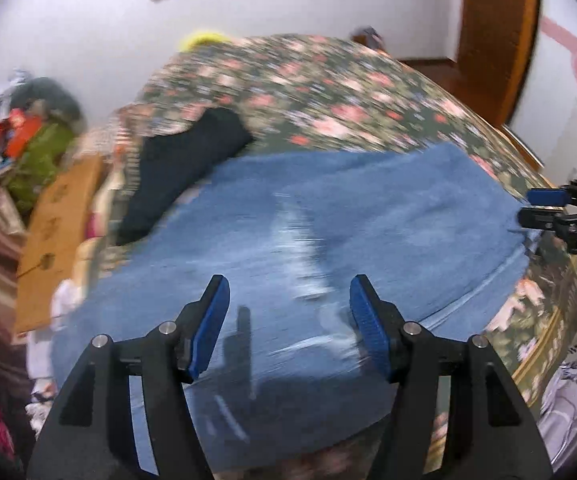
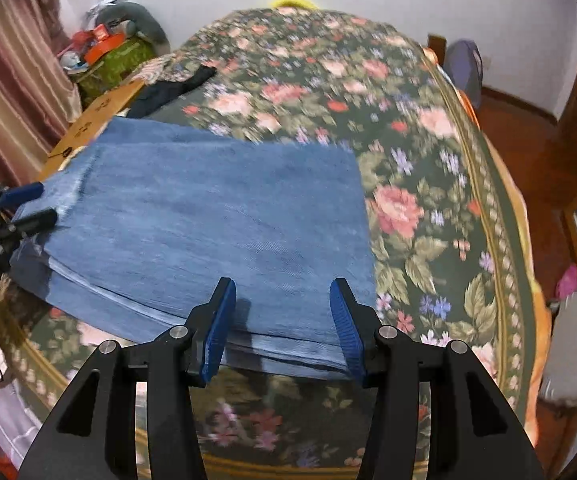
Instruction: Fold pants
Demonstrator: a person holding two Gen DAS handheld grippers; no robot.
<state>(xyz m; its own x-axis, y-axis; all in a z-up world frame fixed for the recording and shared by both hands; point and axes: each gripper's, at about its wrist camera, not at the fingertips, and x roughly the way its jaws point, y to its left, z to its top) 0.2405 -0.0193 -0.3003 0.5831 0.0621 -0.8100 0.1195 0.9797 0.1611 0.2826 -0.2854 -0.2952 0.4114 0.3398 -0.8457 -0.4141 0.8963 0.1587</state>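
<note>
Blue jeans [image 1: 368, 220] lie folded flat on a floral bedspread [image 1: 308, 92]. My left gripper [image 1: 290, 284] hangs open just above a pale worn patch near the cloth's front end, with nothing between its pads. In the right wrist view, the jeans [image 2: 208, 220] show as a stacked rectangle with layered edges at the front. My right gripper [image 2: 283, 284] stands open over that front edge, its pads apart and off the cloth. The left gripper [image 2: 28, 204] shows at the jeans' left end, and the right gripper [image 1: 544, 208] shows at the jeans' right corner.
A black garment [image 1: 180, 164] lies on the bedspread [image 2: 408, 160] beyond the jeans' left end. A cardboard box [image 1: 60, 232] and a pile of clutter [image 2: 108, 52] stand beside the bed on the left. Wooden floor [image 2: 528, 152] runs along the right side.
</note>
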